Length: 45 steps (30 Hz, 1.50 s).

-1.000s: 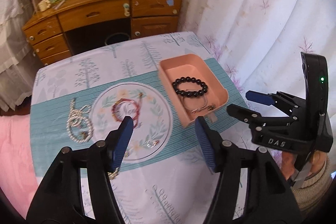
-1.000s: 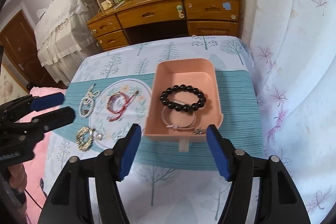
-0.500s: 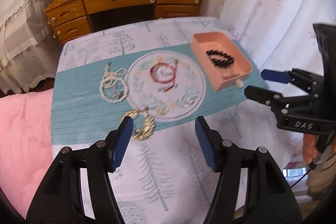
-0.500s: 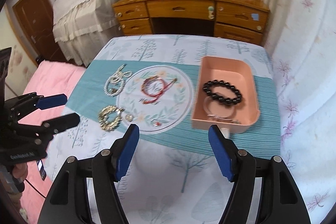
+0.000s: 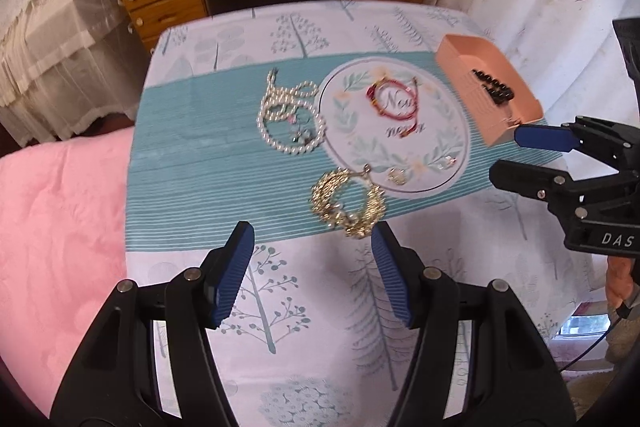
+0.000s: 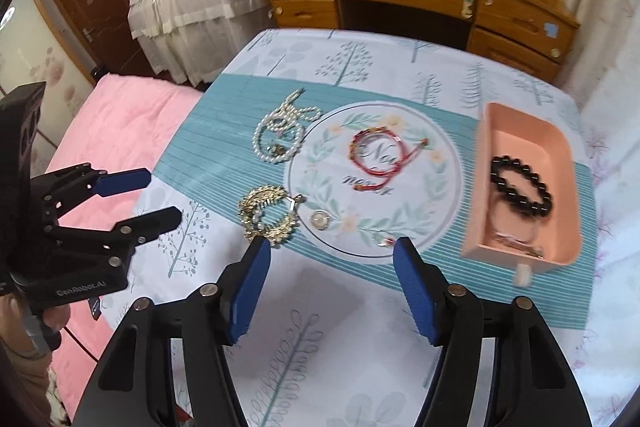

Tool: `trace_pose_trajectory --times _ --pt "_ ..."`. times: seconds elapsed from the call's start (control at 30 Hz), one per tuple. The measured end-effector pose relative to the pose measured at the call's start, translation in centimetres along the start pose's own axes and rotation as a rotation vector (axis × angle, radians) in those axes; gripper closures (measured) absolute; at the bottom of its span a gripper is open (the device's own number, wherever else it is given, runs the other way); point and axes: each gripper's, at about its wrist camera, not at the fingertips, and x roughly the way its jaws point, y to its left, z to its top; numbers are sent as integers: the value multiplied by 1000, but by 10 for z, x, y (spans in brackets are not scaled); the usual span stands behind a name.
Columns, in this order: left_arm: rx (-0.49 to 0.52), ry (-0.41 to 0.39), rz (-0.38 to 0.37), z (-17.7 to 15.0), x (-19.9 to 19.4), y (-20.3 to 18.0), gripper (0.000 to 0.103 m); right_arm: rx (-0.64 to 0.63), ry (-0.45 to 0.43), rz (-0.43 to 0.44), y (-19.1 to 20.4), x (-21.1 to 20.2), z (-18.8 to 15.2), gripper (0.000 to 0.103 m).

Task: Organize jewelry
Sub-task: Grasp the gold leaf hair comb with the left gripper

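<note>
Left wrist view: the left gripper (image 5: 312, 259) hangs over the tree-print tablecloth (image 5: 280, 307) with its blue pads apart and nothing between them, the gold chain necklace (image 5: 347, 205) lying just ahead of its tips. Beyond lie a white pearl necklace (image 5: 289, 119) and a red cord bracelet (image 5: 390, 99). Off to the side, the right gripper (image 6: 328, 259) also holds nothing; its jaws have just narrowed a little. A black bead bracelet (image 6: 522, 185) rests in the pink plastic tray (image 6: 568, 163)
</note>
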Motion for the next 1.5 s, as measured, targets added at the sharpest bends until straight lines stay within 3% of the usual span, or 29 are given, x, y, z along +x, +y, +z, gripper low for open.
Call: trace_pose_trajectory --times 0.2,0.47,0.8,1.0,1.17,1.5 --pt "-30 74 -47 14 50 7 48 23 68 11 -1 44 15 46" --pt "-65 192 -31 28 104 2 60 92 132 27 -19 88 21 49" --pt "-76 219 -16 29 114 -8 60 89 148 26 -21 110 23 51" --pt "-175 245 -34 23 119 -2 62 85 145 11 -25 116 22 52" --pt "-205 230 -17 23 116 1 87 95 155 15 -30 120 20 58" --pt "-186 222 -2 21 115 13 89 70 176 39 -20 135 18 63"
